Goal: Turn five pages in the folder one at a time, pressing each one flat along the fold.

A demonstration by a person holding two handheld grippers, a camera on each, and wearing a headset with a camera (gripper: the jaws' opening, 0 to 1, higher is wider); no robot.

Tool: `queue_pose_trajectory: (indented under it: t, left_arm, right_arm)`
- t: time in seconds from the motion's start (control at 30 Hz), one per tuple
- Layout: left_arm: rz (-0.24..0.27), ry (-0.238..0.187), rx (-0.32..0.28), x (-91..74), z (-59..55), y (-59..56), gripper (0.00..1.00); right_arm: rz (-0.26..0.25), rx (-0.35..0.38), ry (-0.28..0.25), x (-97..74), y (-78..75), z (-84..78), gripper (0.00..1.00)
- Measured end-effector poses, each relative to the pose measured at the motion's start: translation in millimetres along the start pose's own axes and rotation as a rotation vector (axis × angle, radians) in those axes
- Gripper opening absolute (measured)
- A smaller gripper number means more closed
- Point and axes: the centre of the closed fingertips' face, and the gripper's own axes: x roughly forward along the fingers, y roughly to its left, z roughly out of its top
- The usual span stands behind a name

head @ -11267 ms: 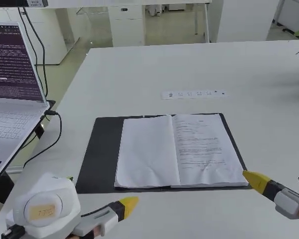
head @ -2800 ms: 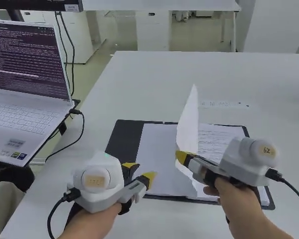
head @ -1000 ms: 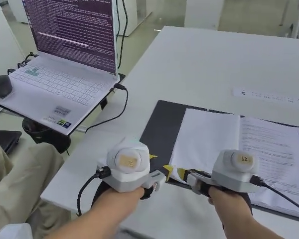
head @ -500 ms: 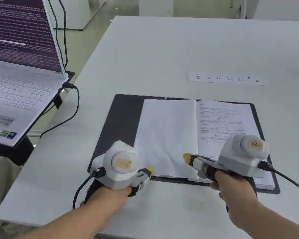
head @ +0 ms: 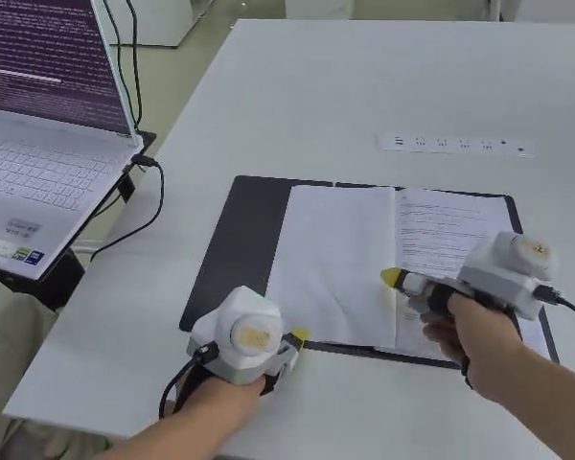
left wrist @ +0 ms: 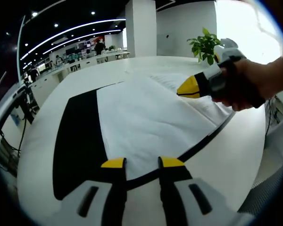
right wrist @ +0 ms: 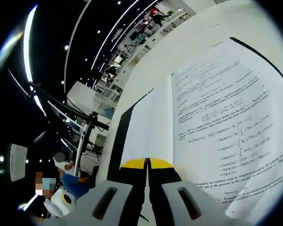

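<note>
A black folder [head: 240,240] lies open on the white table. Its left page [head: 335,259] is blank and lies flat; its right page [head: 450,225] is printed. My right gripper [head: 391,278] is shut, with its yellow tips together on the fold near the lower part of the pages. In the right gripper view, the right gripper [right wrist: 146,163] has its shut tips right at the fold line, with the printed page [right wrist: 217,108] to the right. My left gripper [left wrist: 142,163] is open at the folder's front edge [left wrist: 198,143], holding nothing. In the head view the left gripper [head: 295,337] sits at the blank page's lower left corner.
An open laptop [head: 48,105] stands at the far left, with a black cable [head: 144,206] running toward the table edge. A white power strip [head: 458,145] lies beyond the folder. A potted plant [left wrist: 205,44] stands at the far side.
The page that stood lifted in my right gripper now lies flat on the left. The right gripper has let it go and, shut, has moved onto the fold. The left gripper stays at the front edge.
</note>
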Motion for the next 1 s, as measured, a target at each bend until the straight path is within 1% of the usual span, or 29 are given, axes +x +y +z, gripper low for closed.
queue_pose_trajectory:
  t: [0.03, 0.1, 0.13, 0.17, 0.2, 0.23, 0.27, 0.3, 0.33, 0.37, 0.4, 0.43, 0.47, 0.6, 0.7, 0.8, 0.87, 1.0]
  left_arm:
    - [0.0, 0.001, 0.002, 0.0, 0.0, -0.1, 0.25]
    - [0.0, 0.001, 0.0, 0.2, 0.2, 0.0, 0.25]
    - [0.001, 0.001, 0.0, 0.2, 0.2, -0.2, 0.25]
    - [0.001, 0.001, -0.001, 0.1, 0.2, -0.2, 0.25]
    - [0.001, 0.001, -0.003, 0.3, 0.2, -0.2, 0.25]
    - [0.002, 0.001, -0.004, 0.4, 0.3, -0.2, 0.25]
    - [0.003, 0.002, -0.004, 0.4, 0.2, -0.3, 0.25]
    - [0.003, 0.001, -0.005, 0.4, 0.2, -0.2, 0.25]
    - [0.003, 0.0, -0.007, 0.5, 0.2, 0.0, 0.25]
    - [0.003, -0.001, -0.006, 0.6, 0.1, 0.0, 0.25]
    - [0.003, -0.004, -0.007, 0.4, 0.4, -0.1, 0.25]
    - [0.003, -0.007, -0.007, 0.3, 0.5, 0.0, 0.25]
    - [0.004, -0.01, -0.009, 0.9, 0.1, 0.1, 0.25]
    - [0.004, -0.01, -0.011, 0.8, 0.2, 0.3, 0.25]
    - [0.005, -0.014, -0.013, 1.1, 0.2, 0.4, 0.25]
    - [0.005, -0.016, -0.014, 1.3, 0.1, 0.5, 0.25]
    - [0.005, -0.016, -0.015, 1.2, 0.1, 0.5, 0.25]
    - [0.006, -0.019, -0.018, 1.0, 0.1, 0.6, 0.25]
  right_arm:
    - [-0.009, -0.018, -0.001, 2.5, -3.2, 3.2, 0.0]
    - [-0.004, 0.036, 0.012, 6.7, -3.5, 4.6, 0.0]
    - [-0.009, 0.045, 0.004, 7.6, -5.7, 7.2, 0.0]
    - [-0.008, 0.069, -0.008, 9.0, -7.0, 10.4, 0.0]
    - [0.003, 0.122, -0.01, 11.1, -8.4, 13.0, 0.0]
    - [-0.004, 0.142, -0.01, 11.8, -11.8, 13.9, 0.0]
    - [-0.016, 0.142, -0.011, 12.5, -17.4, 15.8, 0.0]
    - [-0.017, 0.144, -0.008, 13.6, -19.5, 16.6, 0.0]
    - [-0.014, 0.163, -0.003, 14.7, -21.7, 17.3, 0.0]
    - [-0.002, 0.192, 0.004, 15.2, -19.9, 17.0, 0.0]
    - [0.014, 0.222, -0.013, 16.4, -18.6, 20.6, 0.0]
    - [0.01, 0.22, -0.009, 16.8, -20.3, 21.0, 0.0]
    - [0.014, 0.232, -0.025, 17.6, -20.1, 24.6, 0.0]
    - [0.027, 0.259, -0.029, 23.1, -19.9, 31.7, 0.0]
    - [0.034, 0.285, -0.039, 30.2, -22.7, 41.2, 0.0]
    - [0.045, 0.314, -0.053, 35.3, -22.0, 49.1, 0.0]
    - [0.036, 0.327, -0.078, 38.7, -25.3, 58.3, 0.0]
    - [0.049, 0.379, -0.096, 43.2, -28.8, 66.3, 0.0]
